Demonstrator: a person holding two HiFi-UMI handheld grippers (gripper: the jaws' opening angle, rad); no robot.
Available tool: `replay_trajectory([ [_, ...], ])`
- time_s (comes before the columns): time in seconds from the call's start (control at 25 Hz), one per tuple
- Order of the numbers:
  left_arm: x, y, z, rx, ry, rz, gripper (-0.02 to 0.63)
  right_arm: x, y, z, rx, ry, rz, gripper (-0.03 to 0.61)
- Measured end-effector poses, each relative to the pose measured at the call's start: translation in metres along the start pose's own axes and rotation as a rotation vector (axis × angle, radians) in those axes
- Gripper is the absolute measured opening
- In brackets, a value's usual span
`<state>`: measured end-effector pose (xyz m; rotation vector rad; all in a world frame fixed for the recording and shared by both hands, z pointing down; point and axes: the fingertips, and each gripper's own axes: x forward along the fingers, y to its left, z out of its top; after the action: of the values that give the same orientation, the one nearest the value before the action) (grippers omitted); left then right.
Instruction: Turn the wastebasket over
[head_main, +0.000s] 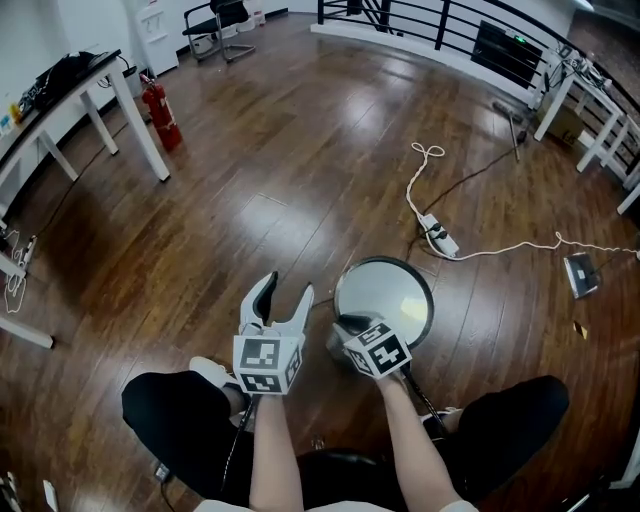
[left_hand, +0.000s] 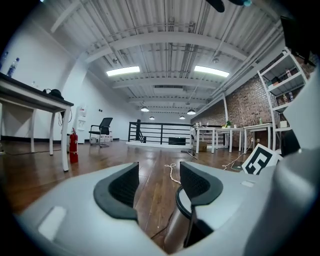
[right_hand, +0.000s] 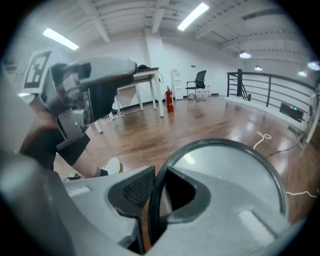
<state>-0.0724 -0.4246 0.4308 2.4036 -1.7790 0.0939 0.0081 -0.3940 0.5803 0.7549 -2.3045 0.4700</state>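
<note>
One wastebasket (head_main: 392, 288) rim sits clamped in the right hand-held gripper (right_hand: 158, 174).

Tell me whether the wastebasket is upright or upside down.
Upright. The head view looks down into the open mouth of the wastebasket; the right gripper clamps its rim, one jaw inside, one outside.

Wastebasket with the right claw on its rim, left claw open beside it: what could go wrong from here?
1. The right claw grips only the thin rim of the wastebasket at one spot; lifted from there, it may swing or slip.
2. The left claw is open and holds nothing, so there is no second support yet.
3. The power strip and white cable lie on the floor just beyond; a tipped basket could land on them.
</note>
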Motion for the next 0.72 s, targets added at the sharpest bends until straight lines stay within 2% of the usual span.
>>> replay_trajectory([
  [0.12, 0.001, -0.002, 0.001, -0.005, -0.005, -0.001, 0.281, -0.020, -0.010, 0.019, 0.029, -0.095, 0.011, 0.052],
  [0.2, 0.003, -0.006, 0.000, -0.003, -0.003, -0.010, 0.282, -0.037, -0.018, 0.029, 0.099, -0.178, 0.041, 0.049],
  [0.36, 0.005, -0.014, -0.006, -0.005, 0.008, -0.032, 0.282, -0.070, -0.049, 0.032, 0.311, -0.353, 0.093, 0.043],
  [0.48, 0.007, -0.015, -0.012, -0.029, 0.025, -0.044, 0.281, -0.081, -0.085, 0.004, 0.480, -0.430, 0.074, 0.040],
  [0.56, 0.007, -0.013, -0.017, -0.043, 0.038, -0.045, 0.282, -0.082, -0.108, -0.030, 0.567, -0.400, 0.004, 0.038],
  [0.68, 0.011, -0.009, -0.035, -0.095, 0.084, -0.048, 0.281, -0.080, -0.137, -0.093, 0.615, -0.260, -0.141, 0.037],
  [0.72, 0.015, -0.008, -0.046, -0.119, 0.113, -0.051, 0.282, -0.078, -0.143, -0.113, 0.634, -0.224, -0.173, 0.013],
])
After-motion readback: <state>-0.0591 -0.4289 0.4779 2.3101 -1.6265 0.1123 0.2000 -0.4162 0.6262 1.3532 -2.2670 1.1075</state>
